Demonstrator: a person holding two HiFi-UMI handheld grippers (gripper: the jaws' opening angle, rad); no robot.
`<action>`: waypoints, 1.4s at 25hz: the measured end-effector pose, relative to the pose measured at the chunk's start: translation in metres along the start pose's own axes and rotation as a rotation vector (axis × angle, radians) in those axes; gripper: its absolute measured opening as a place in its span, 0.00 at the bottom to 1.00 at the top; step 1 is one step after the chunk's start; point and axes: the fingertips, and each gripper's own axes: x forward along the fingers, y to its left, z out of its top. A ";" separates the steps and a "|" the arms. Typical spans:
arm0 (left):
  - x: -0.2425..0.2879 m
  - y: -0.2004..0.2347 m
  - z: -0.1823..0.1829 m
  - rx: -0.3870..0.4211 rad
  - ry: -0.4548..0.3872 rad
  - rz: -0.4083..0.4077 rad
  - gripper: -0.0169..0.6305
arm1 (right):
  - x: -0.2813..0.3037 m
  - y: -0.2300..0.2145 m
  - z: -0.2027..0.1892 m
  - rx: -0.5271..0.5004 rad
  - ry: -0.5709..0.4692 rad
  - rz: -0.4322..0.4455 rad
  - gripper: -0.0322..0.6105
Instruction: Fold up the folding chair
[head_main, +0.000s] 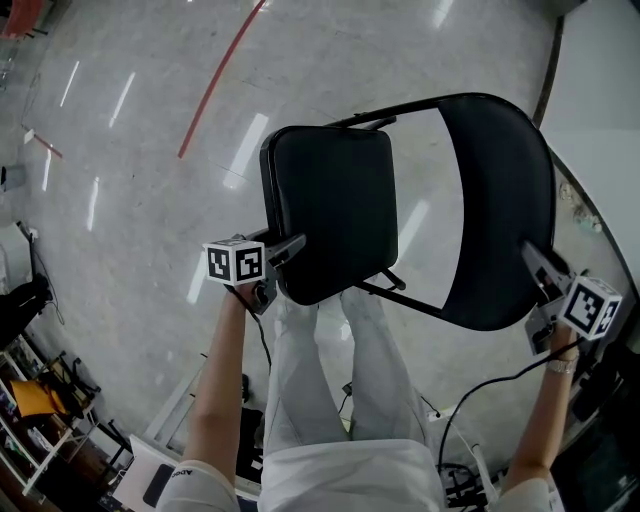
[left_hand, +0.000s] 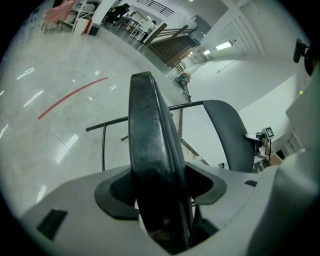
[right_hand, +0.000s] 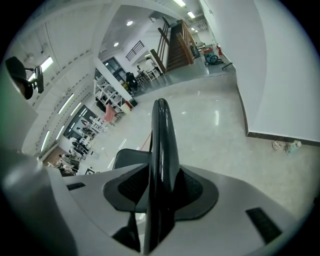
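Mostly, the folding chair's (head_main: 480, 270) legs hide beneath its seat (head_main: 335, 205), just ahead of both grippers. The left gripper (head_main: 288, 247) clamps wide on the seat's near edge. The right gripper (head_main: 537, 262), narrower, pinches the backrest (head_main: 500, 180) rim.

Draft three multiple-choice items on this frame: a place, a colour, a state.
1. What do the left tongs grip? A a table's edge; B the seat edge; C a door handle.
2. What colour is the floor line? A blue; B yellow; C red.
3. The right tongs are: A shut on the backrest; B open, empty; C out of view.
Key: 1 B, the seat sits clamped between its jaws; 2 C, the streak is plainly red; 3 A, the backrest edge is clamped between its jaws.
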 end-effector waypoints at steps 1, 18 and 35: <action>0.001 -0.006 0.001 0.002 0.001 -0.004 0.47 | -0.003 0.004 0.001 -0.005 -0.002 0.006 0.29; 0.013 -0.113 0.013 0.244 0.079 -0.072 0.46 | -0.037 0.077 0.022 -0.010 -0.096 0.073 0.27; 0.059 -0.197 0.017 0.363 0.166 -0.040 0.45 | -0.050 0.122 0.024 -0.050 -0.044 -0.008 0.19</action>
